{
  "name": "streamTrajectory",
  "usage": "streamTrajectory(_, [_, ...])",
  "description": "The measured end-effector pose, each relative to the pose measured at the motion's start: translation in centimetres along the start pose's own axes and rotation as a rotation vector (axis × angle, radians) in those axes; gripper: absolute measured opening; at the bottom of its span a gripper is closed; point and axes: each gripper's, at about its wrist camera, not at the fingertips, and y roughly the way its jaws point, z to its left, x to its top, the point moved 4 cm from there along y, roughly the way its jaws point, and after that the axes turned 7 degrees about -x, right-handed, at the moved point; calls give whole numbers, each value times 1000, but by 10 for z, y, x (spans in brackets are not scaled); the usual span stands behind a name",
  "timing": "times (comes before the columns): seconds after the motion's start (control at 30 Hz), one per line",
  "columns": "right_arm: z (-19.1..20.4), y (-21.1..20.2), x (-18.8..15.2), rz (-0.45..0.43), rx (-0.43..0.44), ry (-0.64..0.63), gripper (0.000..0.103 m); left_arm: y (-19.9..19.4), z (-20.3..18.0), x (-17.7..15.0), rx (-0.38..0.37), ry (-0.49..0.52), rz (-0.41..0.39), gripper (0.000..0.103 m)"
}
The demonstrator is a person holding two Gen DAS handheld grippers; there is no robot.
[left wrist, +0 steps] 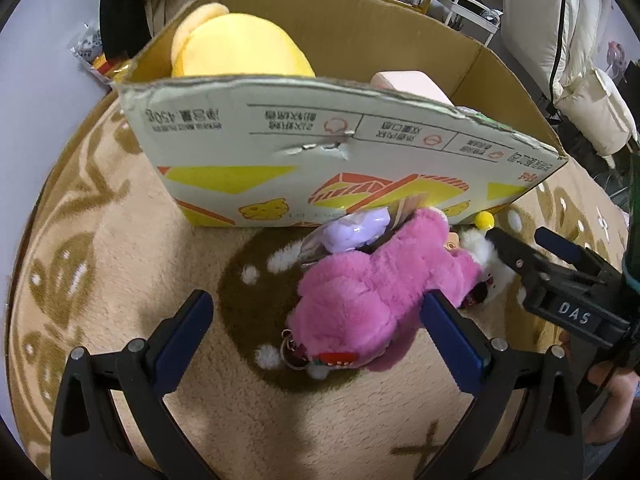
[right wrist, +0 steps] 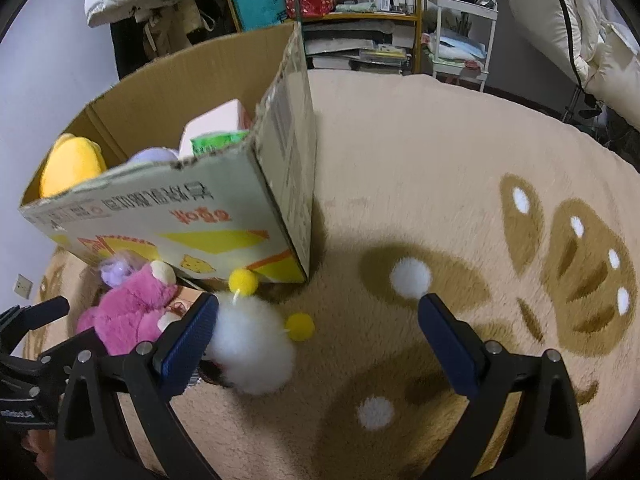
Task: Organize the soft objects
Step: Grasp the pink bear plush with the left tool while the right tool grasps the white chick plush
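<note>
1. Left tongs (left wrist: pixel 320 312): spread wide, low over the rug (left wrist: pixel 120 264), flanking the pink plush (left wrist: pixel 372 288), likely set up to pinch it.
2. Right tongs (right wrist: pixel 320 320): spread, empty; one finger against the white pom-pom toy (right wrist: pixel 252 352).
3. Cardboard box (left wrist: pixel 320 152): just behind both toys, already containing a yellow plush (left wrist: pixel 236 48).

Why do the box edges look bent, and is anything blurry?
Left wrist view: the fisheye lens bows the cardboard box rim, corners go dark. Right wrist view: the white pom-pom toy looks soft, close to the lens; the box casts a shadow on the rug.
</note>
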Motion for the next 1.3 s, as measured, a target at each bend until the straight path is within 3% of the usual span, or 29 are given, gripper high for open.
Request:
streamTrajectory(0.67, [-4, 14, -4, 54, -2, 27, 103, 15, -1, 1, -85, -19, 27, 103])
streamTrajectory(0.73, [-5, 16, -4, 61, 5, 32, 103, 18, -6, -2, -108, -20, 46, 100])
streamTrajectory(0.83, [-6, 18, -5, 69, 22, 45, 103, 24, -18, -7, -115, 33, 76, 87])
streamTrajectory(0.87, [-6, 19, -5, 70, 24, 45, 103, 27, -23, -10, -102, 63, 88, 78])
streamTrajectory(0.93, [-5, 19, -5, 70, 31, 43, 103, 32, -30, -14, -40, 122, 102, 71])
streamTrajectory(1.0, [-3, 18, -5, 68, 34, 35, 103, 34, -33, -15, -19, 140, 103, 69])
streamTrajectory(1.2, [6, 16, -9, 67, 49, 17, 103, 30, -28, -12, -59, 90, 90, 66])
streamTrajectory(1.3, [13, 13, -9, 54, 67, -3, 91, 28, -33, -13, -34, 132, 81, 66])
